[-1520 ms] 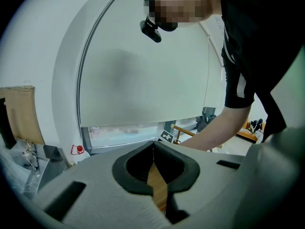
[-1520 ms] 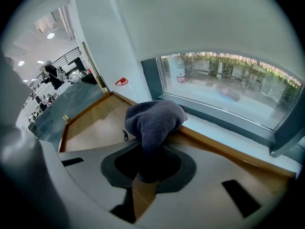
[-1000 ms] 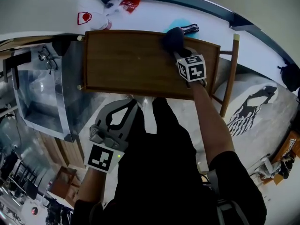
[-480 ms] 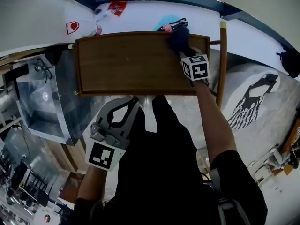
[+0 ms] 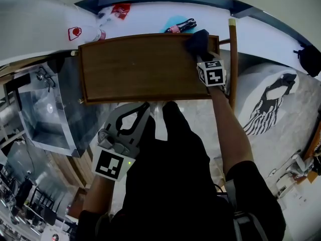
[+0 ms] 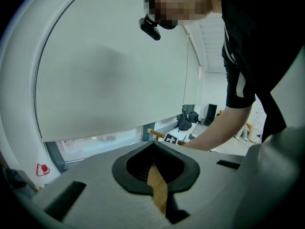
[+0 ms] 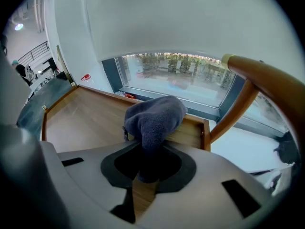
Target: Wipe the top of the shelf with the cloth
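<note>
Shelf top [image 5: 145,67]: wide wooden surface, right below the head camera.
Left gripper [image 6: 157,175]: jaws closed together, nothing in them, held low and clear of the shelf.
Right gripper [image 7: 145,173]: clamped tight on the cloth [image 7: 155,118], out over the far right corner.
Cloth: dark grey, bunched up, apparently pressing on the wood.

Head view looks steeply down; right gripper view shares the shelf [image 5: 145,67].

left gripper [image 5: 145,105]: fingers together, held low by torso | right gripper [image 5: 201,54]: arm outstretched, fingers clamped on cloth [image 5: 197,40]
</note>
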A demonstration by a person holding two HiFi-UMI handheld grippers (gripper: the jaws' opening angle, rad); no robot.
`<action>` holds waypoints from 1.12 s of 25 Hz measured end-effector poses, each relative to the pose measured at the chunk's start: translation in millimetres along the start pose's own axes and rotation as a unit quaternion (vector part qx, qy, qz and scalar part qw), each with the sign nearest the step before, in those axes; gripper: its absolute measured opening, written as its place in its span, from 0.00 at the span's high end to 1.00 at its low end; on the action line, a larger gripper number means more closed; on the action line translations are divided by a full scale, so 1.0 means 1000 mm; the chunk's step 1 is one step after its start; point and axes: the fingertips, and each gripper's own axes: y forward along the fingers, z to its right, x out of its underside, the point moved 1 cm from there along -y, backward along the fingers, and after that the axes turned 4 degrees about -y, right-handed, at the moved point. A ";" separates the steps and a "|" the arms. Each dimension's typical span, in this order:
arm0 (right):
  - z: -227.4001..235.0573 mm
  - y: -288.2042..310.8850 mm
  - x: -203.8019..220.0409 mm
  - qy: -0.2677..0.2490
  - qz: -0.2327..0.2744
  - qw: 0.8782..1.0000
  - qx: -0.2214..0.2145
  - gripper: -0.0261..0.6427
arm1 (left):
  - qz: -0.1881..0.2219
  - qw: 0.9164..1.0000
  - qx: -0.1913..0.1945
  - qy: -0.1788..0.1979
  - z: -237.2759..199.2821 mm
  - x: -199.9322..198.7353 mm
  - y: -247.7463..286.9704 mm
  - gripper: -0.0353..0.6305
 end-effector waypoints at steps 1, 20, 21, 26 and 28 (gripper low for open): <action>0.002 -0.001 0.001 0.001 -0.002 1.000 0.006 0.87 | 0.000 1.000 0.001 0.000 0.000 0.000 0.000 0.92; -0.160 -0.038 -0.116 -0.084 0.081 0.991 -0.060 0.87 | 0.041 0.997 -0.060 -0.027 -0.057 0.014 -0.108 0.91; -0.180 -0.036 -0.124 -0.092 0.084 0.990 -0.072 0.87 | 0.043 0.996 -0.069 -0.031 -0.064 0.018 -0.120 0.92; -0.278 -0.014 -0.152 -0.135 0.086 0.979 -0.127 0.87 | 0.044 0.991 -0.115 -0.050 -0.093 0.039 -0.178 0.92; -0.315 -0.003 -0.157 -0.147 0.081 0.975 -0.147 0.87 | 0.046 0.988 -0.133 -0.061 -0.104 0.048 -0.199 0.92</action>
